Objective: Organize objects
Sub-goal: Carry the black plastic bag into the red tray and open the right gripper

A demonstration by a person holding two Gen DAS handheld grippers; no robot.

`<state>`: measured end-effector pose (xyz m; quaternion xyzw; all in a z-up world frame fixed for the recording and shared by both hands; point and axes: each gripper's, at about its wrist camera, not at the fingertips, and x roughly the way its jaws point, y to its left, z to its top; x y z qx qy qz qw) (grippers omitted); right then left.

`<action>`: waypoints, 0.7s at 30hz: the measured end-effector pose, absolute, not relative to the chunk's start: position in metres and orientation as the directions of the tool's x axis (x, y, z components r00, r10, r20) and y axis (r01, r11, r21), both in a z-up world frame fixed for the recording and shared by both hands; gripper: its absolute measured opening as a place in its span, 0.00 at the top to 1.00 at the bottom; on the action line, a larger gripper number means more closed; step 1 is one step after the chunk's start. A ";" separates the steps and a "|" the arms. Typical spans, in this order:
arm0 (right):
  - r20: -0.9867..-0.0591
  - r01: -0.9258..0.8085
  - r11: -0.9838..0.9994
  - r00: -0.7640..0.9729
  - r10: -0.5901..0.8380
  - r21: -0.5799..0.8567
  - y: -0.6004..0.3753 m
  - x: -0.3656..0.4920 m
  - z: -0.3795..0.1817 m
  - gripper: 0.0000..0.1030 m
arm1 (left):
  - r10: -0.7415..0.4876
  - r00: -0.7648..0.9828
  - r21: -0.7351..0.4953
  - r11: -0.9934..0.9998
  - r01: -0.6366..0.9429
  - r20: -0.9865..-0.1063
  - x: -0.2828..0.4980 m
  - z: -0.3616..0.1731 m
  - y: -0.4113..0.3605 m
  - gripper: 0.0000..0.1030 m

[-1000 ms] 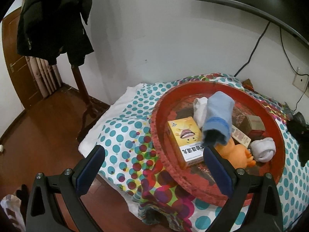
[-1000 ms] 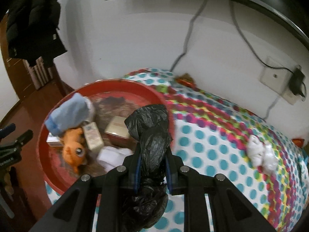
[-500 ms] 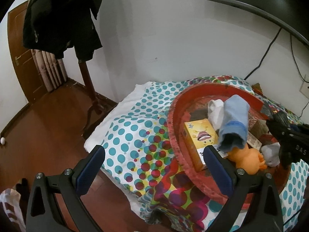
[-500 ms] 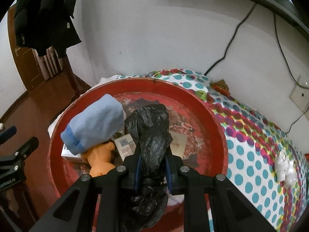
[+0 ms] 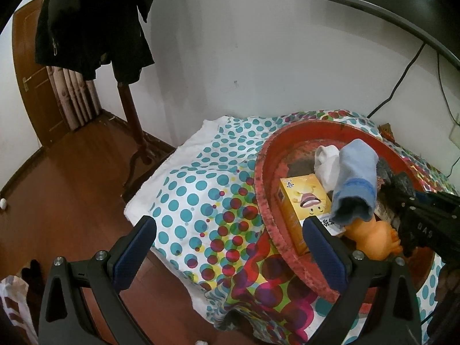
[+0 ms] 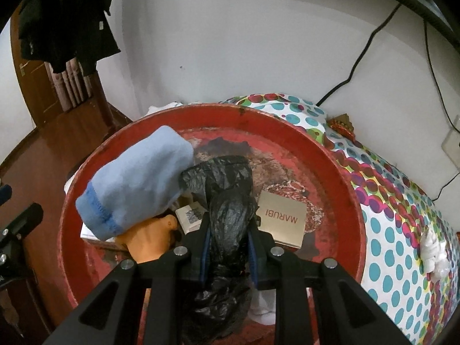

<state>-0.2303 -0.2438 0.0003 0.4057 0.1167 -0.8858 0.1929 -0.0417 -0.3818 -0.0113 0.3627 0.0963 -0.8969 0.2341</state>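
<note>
A round red tray sits on the polka-dot cover. In it lie a light blue sock, an orange toy, a gold MARUBI box and a small barcode box. My right gripper hangs low over the tray's middle with a crumpled black plastic bag between its pads; the jaws are opening, though the pads still touch the bag. My left gripper stands open and empty off the tray's left rim, near a yellow box and a white sock.
A white sock lies on the polka-dot cover to the right of the tray. A coat rack with dark jackets stands on the wood floor at left. Cables run down the white wall behind.
My right gripper carried the black bag left and down, from the tray's right rim to over its middle, and entered the left wrist view. The left gripper stayed open.
</note>
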 end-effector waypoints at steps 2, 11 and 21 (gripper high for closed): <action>-0.762 0.430 -0.901 -0.599 -0.245 -0.048 -0.241 -0.232 0.002 0.78 | -0.348 -0.628 -0.009 -0.871 0.492 -0.696 -0.042 -0.012 -0.382 0.01; -0.742 0.430 -0.898 -0.631 -0.228 -0.089 -0.240 -0.224 0.016 0.52 | -0.349 -0.627 -0.003 -0.872 0.489 -0.697 -0.042 -0.012 -0.381 0.01; -0.713 0.423 -0.904 -0.655 -0.250 -0.071 -0.223 -0.214 0.039 0.44 | -0.346 -0.631 -0.002 -0.876 0.482 -0.694 -0.041 -0.010 -0.379 0.01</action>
